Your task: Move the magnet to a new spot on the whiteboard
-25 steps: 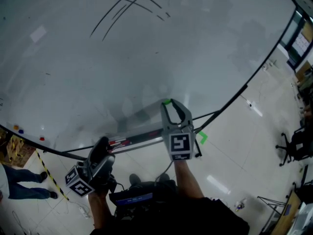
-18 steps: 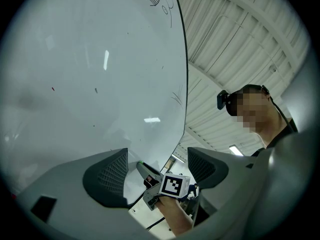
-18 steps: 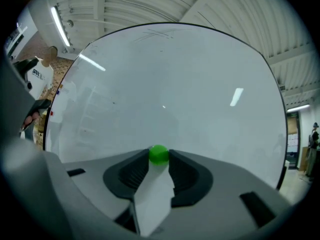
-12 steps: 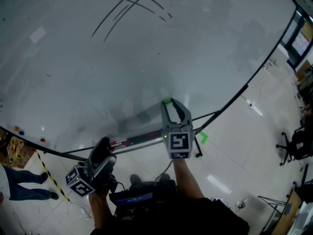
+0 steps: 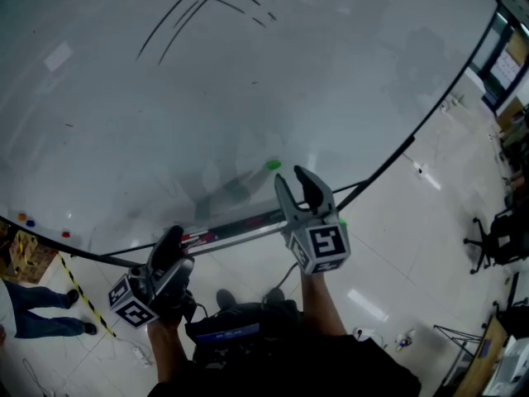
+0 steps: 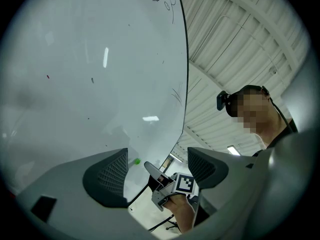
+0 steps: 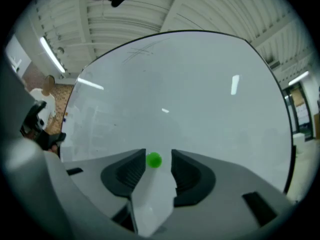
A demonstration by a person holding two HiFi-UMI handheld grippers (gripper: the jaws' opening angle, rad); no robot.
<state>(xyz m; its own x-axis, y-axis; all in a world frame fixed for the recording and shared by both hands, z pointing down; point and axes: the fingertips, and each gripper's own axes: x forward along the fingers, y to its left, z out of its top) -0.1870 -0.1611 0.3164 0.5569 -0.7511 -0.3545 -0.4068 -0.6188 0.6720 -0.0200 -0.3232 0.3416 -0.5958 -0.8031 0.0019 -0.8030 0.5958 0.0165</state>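
Observation:
A small green magnet (image 5: 273, 165) sticks to the whiteboard (image 5: 248, 81) just above its lower edge. My right gripper (image 5: 292, 178) hangs a little below and to the right of it, open and apart from it. In the right gripper view the magnet (image 7: 153, 159) shows on the board just beyond the gap of the right gripper (image 7: 153, 171), touching neither pad. My left gripper (image 5: 171, 243) is held low at the left, open and empty. From the left gripper (image 6: 157, 170) I see the magnet (image 6: 136, 161) and the right gripper (image 6: 161, 176) between the jaws.
A marker tray (image 5: 227, 231) with pens runs along the board's lower edge. Black curved lines (image 5: 198, 7) cross the board's top. Small red and blue magnets (image 5: 29, 219) sit at lower left. A person's legs (image 5: 37, 308) stand on the floor at left; an office chair (image 5: 496, 242) stands at right.
The right gripper has opened, let go of the green magnet and drawn back down and to the right. The magnet stays on the board. The left gripper has hardly moved.

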